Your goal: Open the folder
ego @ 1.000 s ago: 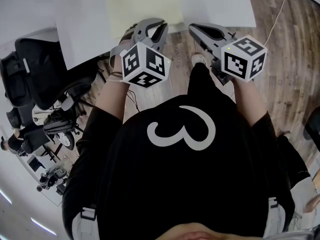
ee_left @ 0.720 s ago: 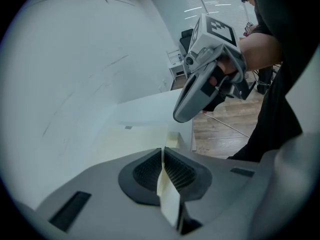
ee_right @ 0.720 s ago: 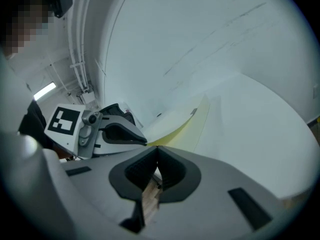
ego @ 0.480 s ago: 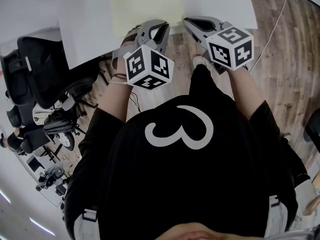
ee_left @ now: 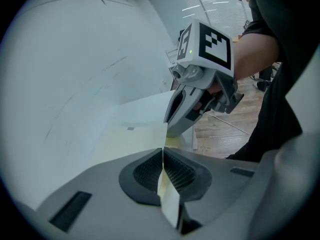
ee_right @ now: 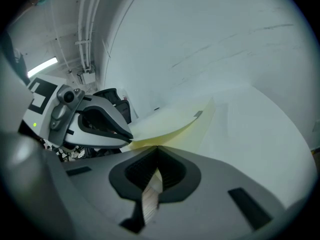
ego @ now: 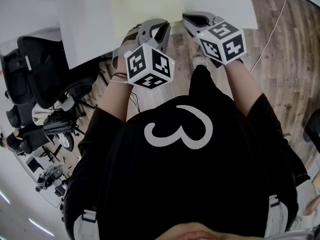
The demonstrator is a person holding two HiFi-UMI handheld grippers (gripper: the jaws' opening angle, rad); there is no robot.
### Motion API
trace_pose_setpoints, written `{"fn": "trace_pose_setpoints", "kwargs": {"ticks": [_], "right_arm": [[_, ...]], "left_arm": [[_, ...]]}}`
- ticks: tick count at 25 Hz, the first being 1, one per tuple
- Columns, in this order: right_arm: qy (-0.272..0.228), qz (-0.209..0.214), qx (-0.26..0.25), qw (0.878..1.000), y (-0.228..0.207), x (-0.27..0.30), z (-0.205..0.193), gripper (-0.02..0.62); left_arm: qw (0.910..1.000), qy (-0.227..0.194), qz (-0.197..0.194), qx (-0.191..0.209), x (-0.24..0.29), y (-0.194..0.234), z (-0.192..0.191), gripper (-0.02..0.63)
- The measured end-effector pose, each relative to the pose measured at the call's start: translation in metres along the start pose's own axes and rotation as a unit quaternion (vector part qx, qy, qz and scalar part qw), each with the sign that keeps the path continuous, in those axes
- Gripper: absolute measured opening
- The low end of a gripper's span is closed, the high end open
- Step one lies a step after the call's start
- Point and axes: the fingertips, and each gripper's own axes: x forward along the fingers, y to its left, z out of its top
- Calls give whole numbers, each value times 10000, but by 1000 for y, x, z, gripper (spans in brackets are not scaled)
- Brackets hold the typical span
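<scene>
A pale yellow folder lies on the white table, its near edge at the table's front. My left gripper is shut on that near edge. In the left gripper view a pale sheet of the folder runs between the closed pads of my left gripper. My right gripper sits just to the right, at the folder's near right corner. In the right gripper view my right gripper has its jaws closed with the yellow folder edge running into them. The folder's upper sheet bows up slightly beside the left gripper.
The table's front edge runs just under both grippers, with wood floor below it. Black office chairs stand at the left of the head view. A thin cable trails across the floor at the right.
The right gripper has moved left and forward to the folder's near right corner, and has rolled. The left gripper has stayed on the folder's edge.
</scene>
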Motion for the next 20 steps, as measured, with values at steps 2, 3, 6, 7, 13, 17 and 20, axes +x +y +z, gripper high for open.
{"fn": "trace_pose_setpoints", "kwargs": {"ticks": [2,3,6,7,13,17,20], "right_arm": [[17,-15,-49,10000,0,1,-1,23],[22,-12,-65,10000,0,1,-1,23],[19,-11,-159,9999,-1,2,0,23],[16,-19,-232,9997,0,2,0,23],[36,-1,-305,9995,1,4,0,23],[31,-14,-323,9995,2,4,0,23],[46,-14,-351,9994,2,4,-1,23]], "left_arm": [[10000,24,18,19,0,0,0,21],[10000,33,23,21,1,0,0,21],[10000,41,19,-11,1,1,0,21],[10000,35,14,-32,1,2,0,21],[9999,-8,7,-143,-2,5,-2,20],[9997,-36,-4,-232,-4,6,-1,20],[9996,-45,6,-269,-5,7,0,20]]}}
